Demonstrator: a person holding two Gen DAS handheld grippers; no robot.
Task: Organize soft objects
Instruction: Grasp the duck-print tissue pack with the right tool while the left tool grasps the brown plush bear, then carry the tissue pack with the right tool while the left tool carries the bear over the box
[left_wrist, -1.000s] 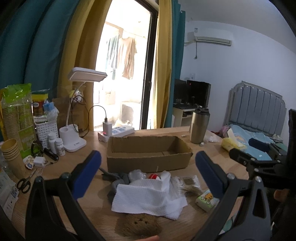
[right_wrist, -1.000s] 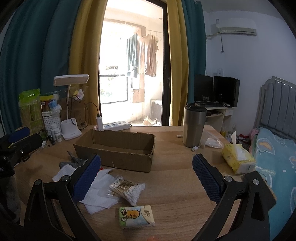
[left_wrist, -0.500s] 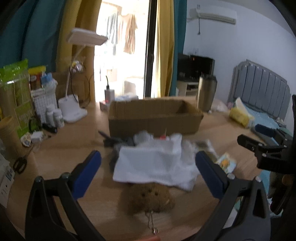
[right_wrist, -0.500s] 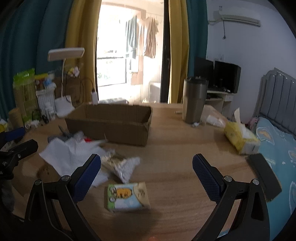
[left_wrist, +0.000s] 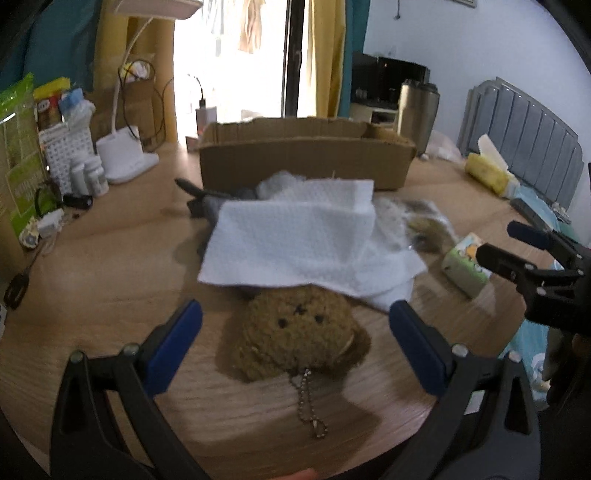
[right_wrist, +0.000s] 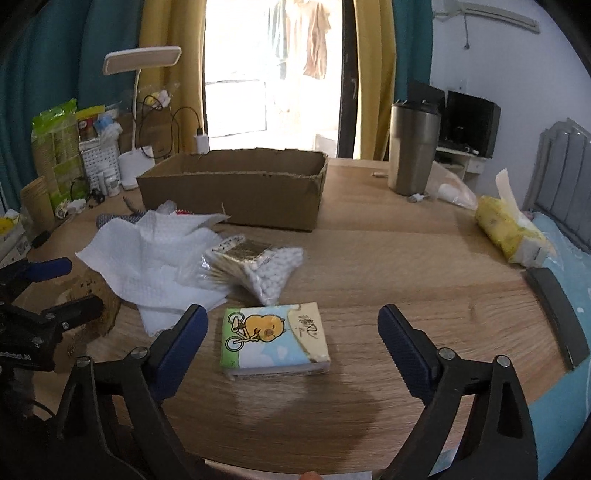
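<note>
Brown plush bear (left_wrist: 299, 338) is lying between the spread left tongs (left_wrist: 295, 343); the overlapping paper towel (left_wrist: 295, 240) risks being dragged along.

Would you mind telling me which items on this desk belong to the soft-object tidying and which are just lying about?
For the job: plush bear, paper towels, tissue pack, cotton swabs bag, cardboard box.

Lying about: steel tumbler, desk lamp, yellow tissue bag, scissors.
</note>
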